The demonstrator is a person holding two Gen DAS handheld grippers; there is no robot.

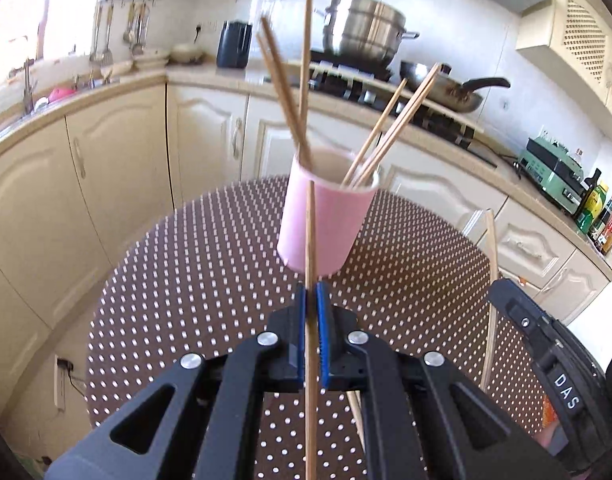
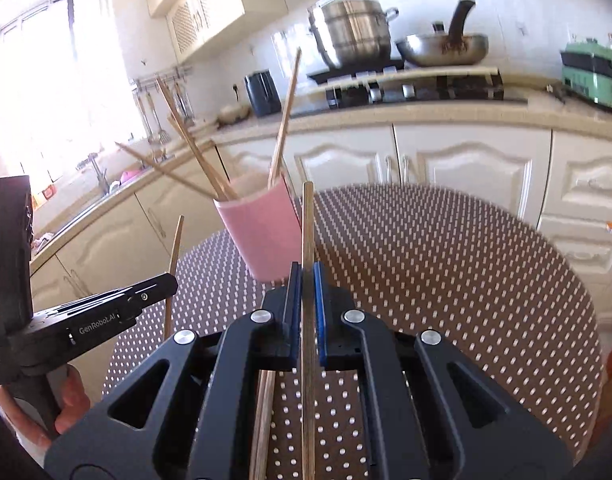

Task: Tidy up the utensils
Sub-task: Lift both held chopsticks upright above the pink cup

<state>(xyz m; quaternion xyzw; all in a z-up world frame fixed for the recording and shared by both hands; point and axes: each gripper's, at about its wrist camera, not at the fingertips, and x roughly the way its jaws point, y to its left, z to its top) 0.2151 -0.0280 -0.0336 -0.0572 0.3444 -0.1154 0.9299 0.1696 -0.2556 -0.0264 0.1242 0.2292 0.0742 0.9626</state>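
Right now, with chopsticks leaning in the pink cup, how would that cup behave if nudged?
The cup is tall and narrow, so it probably tips easily. The chopsticks lean far past its rim, likely adding top weight. It looks light, so it may slide on the table.

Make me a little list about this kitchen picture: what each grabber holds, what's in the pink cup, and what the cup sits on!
left gripper: shut on one chopstick, held upright
right gripper: shut on another chopstick, also upright
pink cup: holds several chopsticks leaning outward
table: round, brown cloth with white dots, cup stands on it
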